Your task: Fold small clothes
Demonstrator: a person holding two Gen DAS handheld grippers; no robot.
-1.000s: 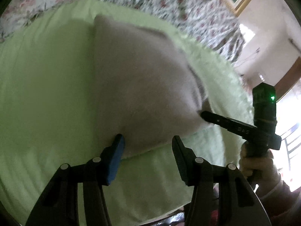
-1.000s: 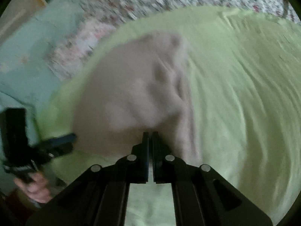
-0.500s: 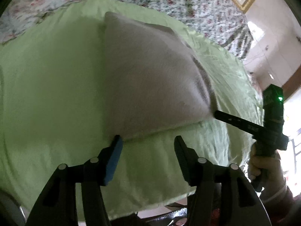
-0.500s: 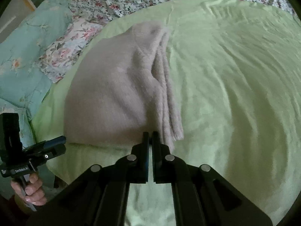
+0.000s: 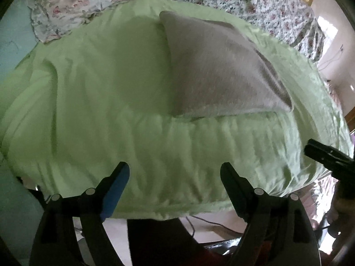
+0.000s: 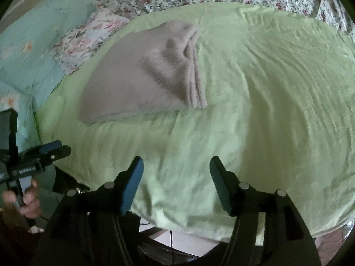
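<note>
Garment: folded grey fleece piece [image 6: 142, 77] lies flat on the green sheet [image 6: 266, 88] of the bed, near its front edge, layered edges on its right side.
Left gripper [image 5: 174, 177]: jaws opening, nothing between them; released, hanging over the sheet short of the garment.
Right gripper [image 6: 176, 173]: jaws opening, empty, apart from the garment.
Risk: the stacked right-hand edges look loose; a sleeve or finger brushing them, or a tug on the sheet, could spring the fold open.
Change: a second ago the right gripper was clenched at the garment's near edge and the left stood against it; both have since backed off.
</note>
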